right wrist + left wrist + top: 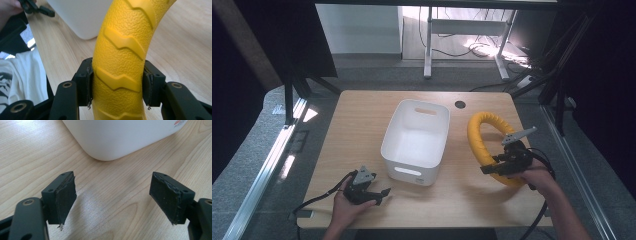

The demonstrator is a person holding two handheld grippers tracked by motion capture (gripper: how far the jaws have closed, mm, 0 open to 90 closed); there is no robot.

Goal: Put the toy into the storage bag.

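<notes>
The only writing in sight is a scrap of red and dark print on the white bin (117, 137), at the upper right corner of the left gripper view — cut off by the frame edge and too small to read. The yellow ring (120, 50) carries no lettering, just a pebbled skin with raised zigzag ridges, which the right gripper view shows in detail and the high view cannot.

The right gripper (117, 85) is clamped on the ring: both pads press its flanks, one on each side, and the ring rises straight up between the jaws and curves away beyond them. In the high view the right gripper (507, 162) grips the ring (477, 135) at the near part of its loop, with the rest of the loop arching away from the claw towards the far edge of the wooden table (362, 115). Whether the ring touches the table there, I cannot tell.

The left gripper (112, 197) stands wide, nothing between its jaws but bare wood grain; the rounded lower corner of the bin lies just ahead of it, apart from both pads. From above, the left gripper (377, 194) sits low by the table's near edge, the bin (417, 135) beyond it — open-topped, with slot handles in its ends.
</notes>
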